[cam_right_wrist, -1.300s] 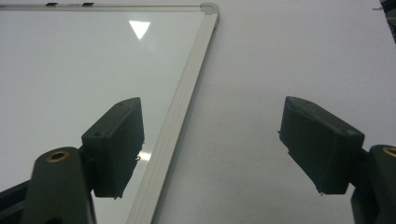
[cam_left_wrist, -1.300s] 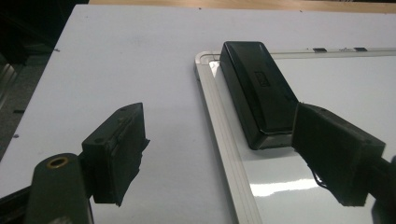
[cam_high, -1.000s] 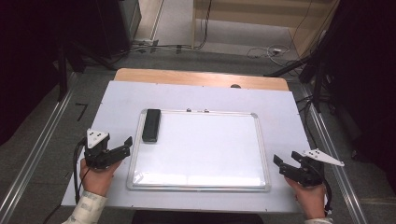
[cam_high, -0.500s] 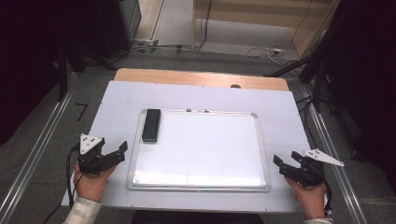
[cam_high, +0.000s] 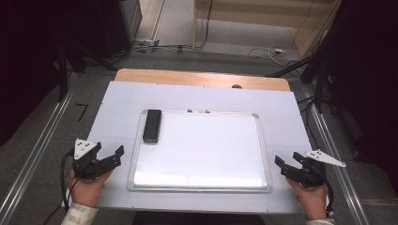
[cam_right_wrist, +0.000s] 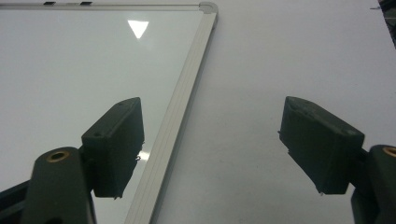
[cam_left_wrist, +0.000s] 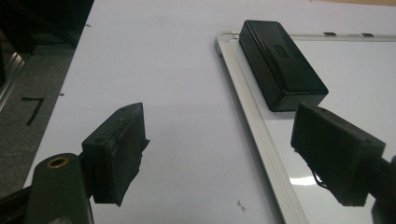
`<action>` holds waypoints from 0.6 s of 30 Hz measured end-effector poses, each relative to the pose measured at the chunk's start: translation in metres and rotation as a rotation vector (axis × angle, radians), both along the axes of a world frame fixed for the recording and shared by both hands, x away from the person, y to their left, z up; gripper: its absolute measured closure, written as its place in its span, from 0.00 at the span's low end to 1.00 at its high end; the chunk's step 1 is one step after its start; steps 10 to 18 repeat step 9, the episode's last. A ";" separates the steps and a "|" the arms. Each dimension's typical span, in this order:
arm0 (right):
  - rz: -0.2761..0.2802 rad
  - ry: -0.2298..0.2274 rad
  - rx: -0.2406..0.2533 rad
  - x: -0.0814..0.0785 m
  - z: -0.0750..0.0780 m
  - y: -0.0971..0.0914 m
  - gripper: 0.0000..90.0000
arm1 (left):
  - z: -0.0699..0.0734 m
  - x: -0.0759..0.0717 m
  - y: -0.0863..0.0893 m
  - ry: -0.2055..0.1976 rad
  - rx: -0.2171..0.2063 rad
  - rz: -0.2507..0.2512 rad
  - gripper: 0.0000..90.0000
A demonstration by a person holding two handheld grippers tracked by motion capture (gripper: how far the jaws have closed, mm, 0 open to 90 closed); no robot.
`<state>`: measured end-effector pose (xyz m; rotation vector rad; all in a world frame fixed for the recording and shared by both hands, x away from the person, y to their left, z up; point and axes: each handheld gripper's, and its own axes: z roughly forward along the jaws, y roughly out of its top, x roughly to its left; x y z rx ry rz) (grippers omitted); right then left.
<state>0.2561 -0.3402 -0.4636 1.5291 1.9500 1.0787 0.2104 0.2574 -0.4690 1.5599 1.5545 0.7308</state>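
A white whiteboard (cam_high: pixel 206 150) with a silver frame lies flat in the middle of the table. A black eraser (cam_high: pixel 152 125) rests on its far left corner, also seen in the left gripper view as the black eraser (cam_left_wrist: pixel 280 63) ahead of the jaws. My left gripper (cam_high: pixel 115 157) sits open just left of the board's near left corner, empty; its jaws straddle the frame (cam_left_wrist: pixel 254 135). My right gripper (cam_high: pixel 281 165) stands open and empty at the board's near right corner, over the frame edge (cam_right_wrist: pixel 177 126).
A white sheet (cam_high: pixel 117 103) covers the table, with a wooden strip (cam_high: pixel 202 77) along the far edge. Metal rails (cam_high: pixel 42 140) run down both sides. Cables lie on the floor (cam_high: pixel 263 49) beyond the table.
My left gripper has drawn back toward the near left edge of the table, away from the whiteboard. The right gripper has stayed put.
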 end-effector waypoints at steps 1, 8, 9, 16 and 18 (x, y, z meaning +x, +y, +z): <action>0.000 -0.001 -0.001 0.000 0.000 0.000 0.23 | 0.000 -0.001 0.001 0.002 -0.001 0.003 0.21; -0.015 -0.010 -0.004 -0.001 0.001 -0.003 0.22 | -0.002 -0.007 0.007 0.000 -0.006 0.012 0.21; -0.026 -0.018 -0.013 -0.001 0.001 -0.004 0.21 | -0.002 -0.008 0.008 0.001 -0.009 0.015 0.21; -0.026 -0.018 -0.013 -0.001 0.001 -0.004 0.21 | -0.002 -0.008 0.008 0.001 -0.009 0.015 0.21; -0.026 -0.018 -0.013 -0.001 0.001 -0.004 0.21 | -0.002 -0.008 0.008 0.001 -0.009 0.015 0.21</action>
